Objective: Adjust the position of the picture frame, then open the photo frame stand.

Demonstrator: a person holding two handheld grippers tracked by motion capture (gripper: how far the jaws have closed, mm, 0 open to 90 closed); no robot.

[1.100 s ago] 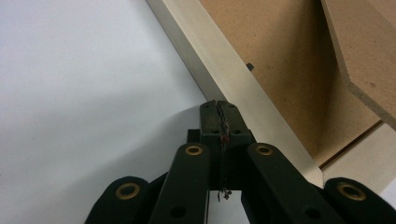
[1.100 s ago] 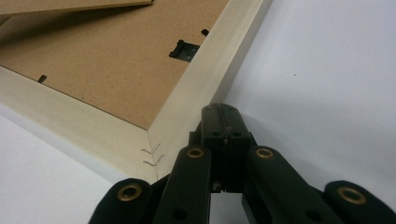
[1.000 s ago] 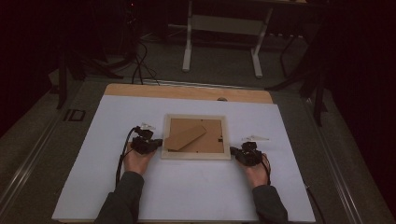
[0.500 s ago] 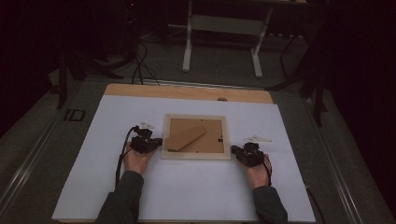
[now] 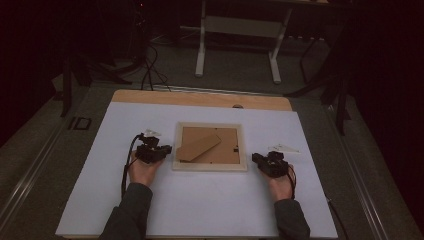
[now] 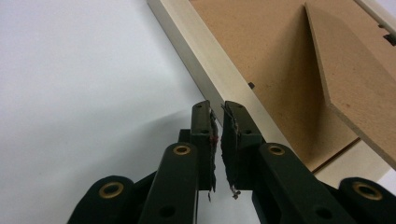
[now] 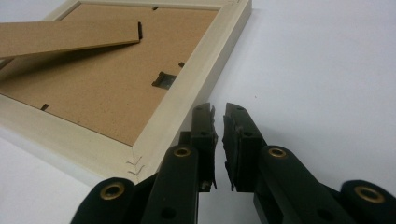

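My high view looks forward and down from above. My gripper views sit low and close, sharing the picture frame (image 5: 210,146).

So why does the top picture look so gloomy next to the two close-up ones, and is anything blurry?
High view: dim and soft, room behind nearly black, picture frame still readable. Left gripper view: bright white table, left gripper jaws sharp, casting a faint shadow. Right gripper view: evenly lit, right gripper crisp, frame's far edge slightly soft.
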